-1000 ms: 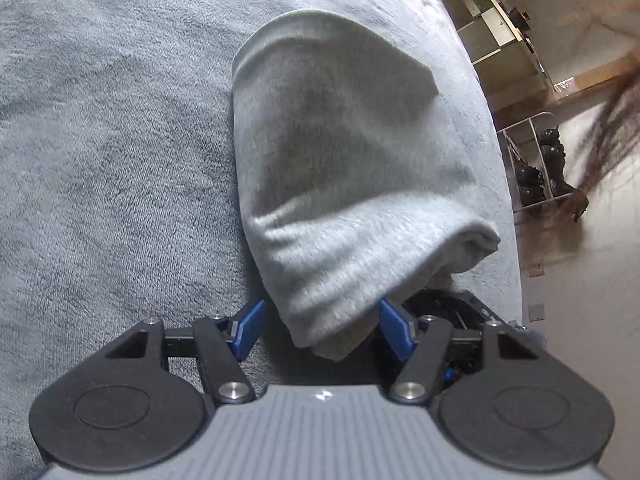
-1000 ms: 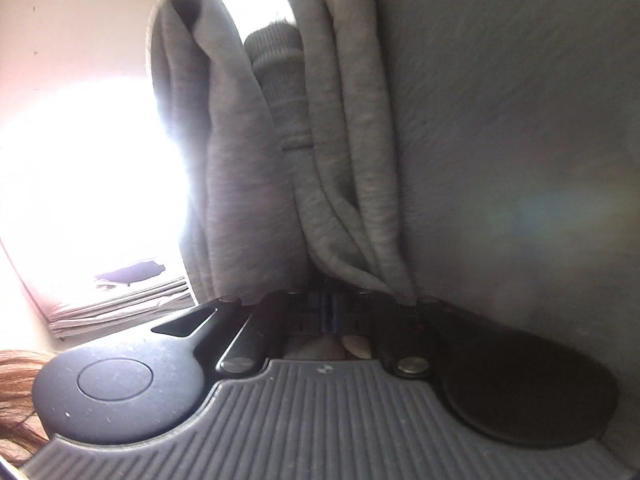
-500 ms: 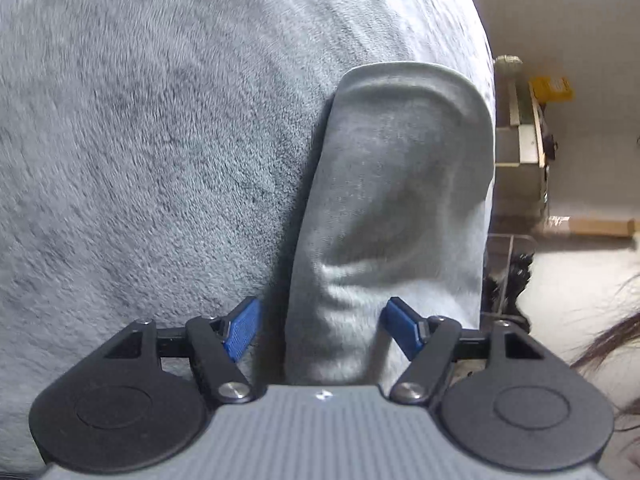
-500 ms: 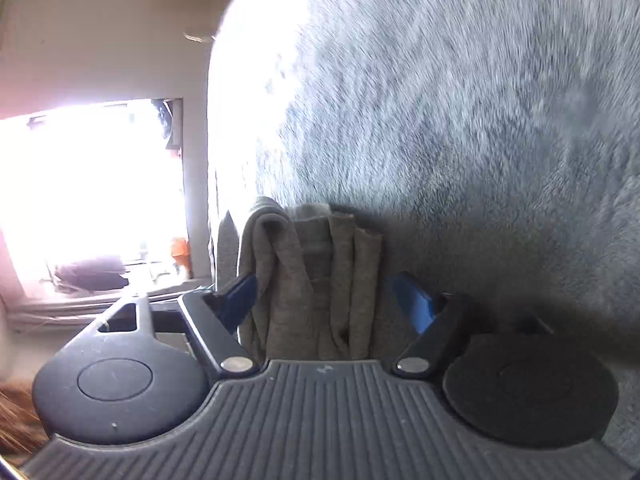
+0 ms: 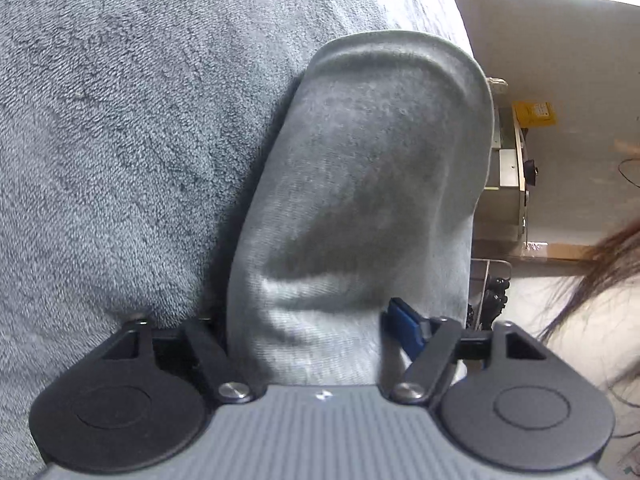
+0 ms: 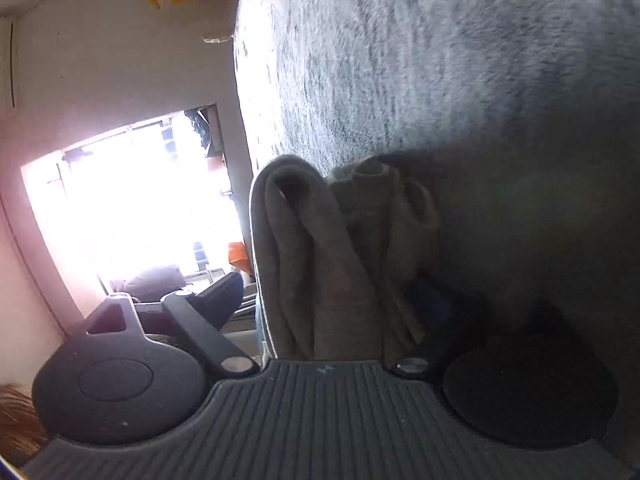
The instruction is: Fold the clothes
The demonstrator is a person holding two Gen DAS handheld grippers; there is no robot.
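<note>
Plush grey blanket (image 5: 120,140) near its edge carries the folded grey garment (image 5: 360,184), seemingly finished, both grippers (image 5: 304,332) (image 6: 320,308) spread apart around it.

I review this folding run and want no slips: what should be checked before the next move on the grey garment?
1. Left gripper around the folded grey garment: ok, cloth sits between its fingers.
2. Left grip firmly shut on the cloth: cannot tell, one finger is hidden.
3. Right gripper around the bundled end: ok, folds lie between its spread fingers.
4. Right grip closed: not ok, fingers stand wide.
5. Garment resting on the grey blanket: ok.
6. Folds tidy: cannot tell, layers at the right wrist look bunched and dim.
</note>
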